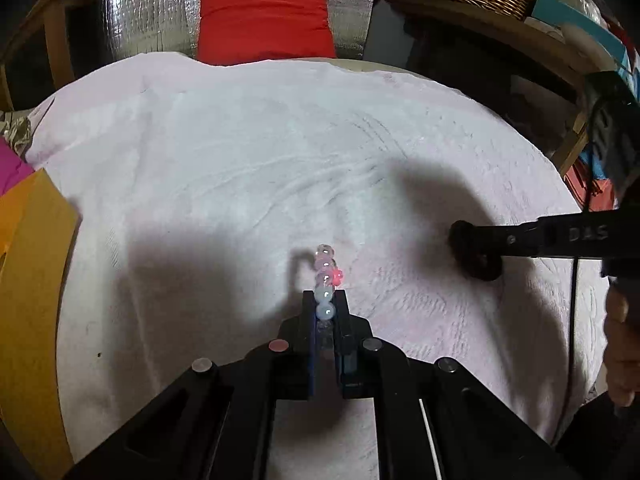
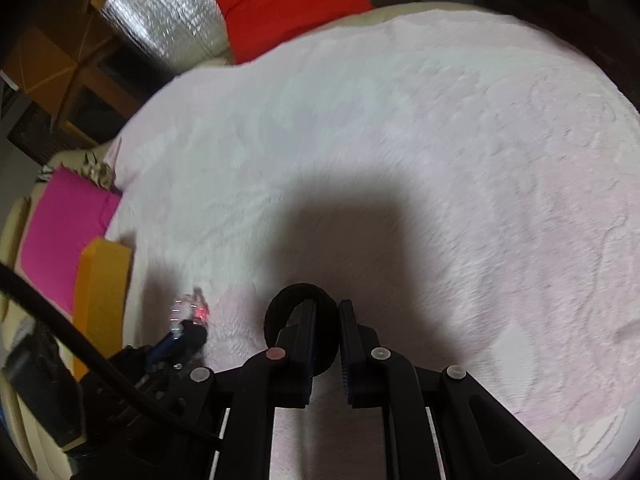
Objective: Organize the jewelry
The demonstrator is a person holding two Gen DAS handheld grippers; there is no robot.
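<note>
The left tongs (image 1: pixel 325 300) pinch a bead bracelet (image 1: pixel 326 276) sticking out toward 12 o'clock, while the right tongs (image 2: pixel 328 312) grip a black ring (image 2: pixel 276 312) above the towel (image 1: pixel 240 140).

A string of round beads (image 1: pixel 325 280), pale pink and milky white with one little red flower bead, sticks up above the pink cloth. A dark, thick ring (image 2: pixel 301 328), like a black hair band, hangs above the same cloth.
</note>
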